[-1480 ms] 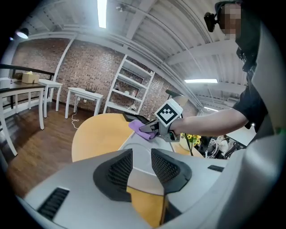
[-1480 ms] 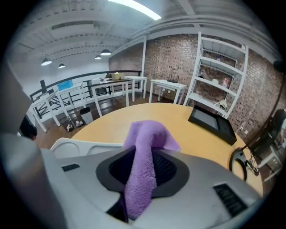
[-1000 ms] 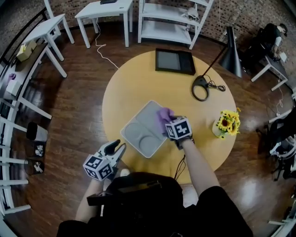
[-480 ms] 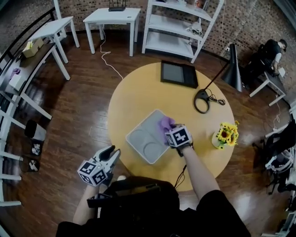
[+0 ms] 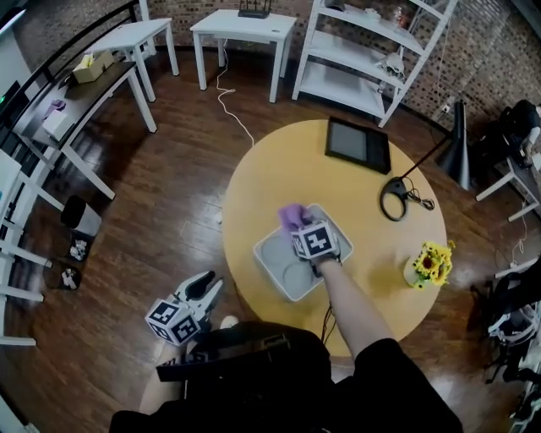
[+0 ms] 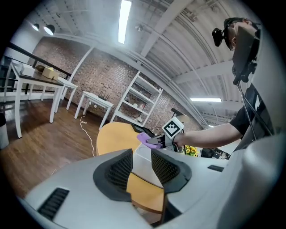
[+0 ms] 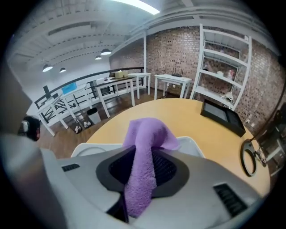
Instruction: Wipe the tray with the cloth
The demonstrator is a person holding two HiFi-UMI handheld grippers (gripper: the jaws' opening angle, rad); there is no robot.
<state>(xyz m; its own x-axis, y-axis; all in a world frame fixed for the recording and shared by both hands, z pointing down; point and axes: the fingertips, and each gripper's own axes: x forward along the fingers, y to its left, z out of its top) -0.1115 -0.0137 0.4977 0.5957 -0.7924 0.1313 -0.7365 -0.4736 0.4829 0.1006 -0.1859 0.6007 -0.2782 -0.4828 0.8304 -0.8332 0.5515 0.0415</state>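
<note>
A pale grey tray [image 5: 279,275] with round wells lies on the round yellow table [image 5: 270,173]. My right gripper [image 5: 297,225] is shut on a purple cloth [image 5: 292,216] and holds it over the tray's far left corner. In the right gripper view the cloth [image 7: 142,161] is pinched between the jaws and droops forward over the tray's rim [image 7: 87,148]. My left gripper [image 5: 209,288] hangs off the table over the floor at the lower left, jaws a little apart with nothing between them. The left gripper view shows the cloth [image 6: 143,137] and the tray's edge [image 6: 142,156] ahead.
On the table's far side lies a black tablet [image 5: 358,144]. A black lamp's ring base [image 5: 395,200] and a pot of sunflowers [image 5: 428,264] stand at the right. White shelves [image 5: 372,51] and white side tables [image 5: 243,25] stand beyond on the wooden floor.
My right gripper has carried the cloth leftward along the tray's far side, from its right edge to its far left corner. The left gripper stays low beside the table.
</note>
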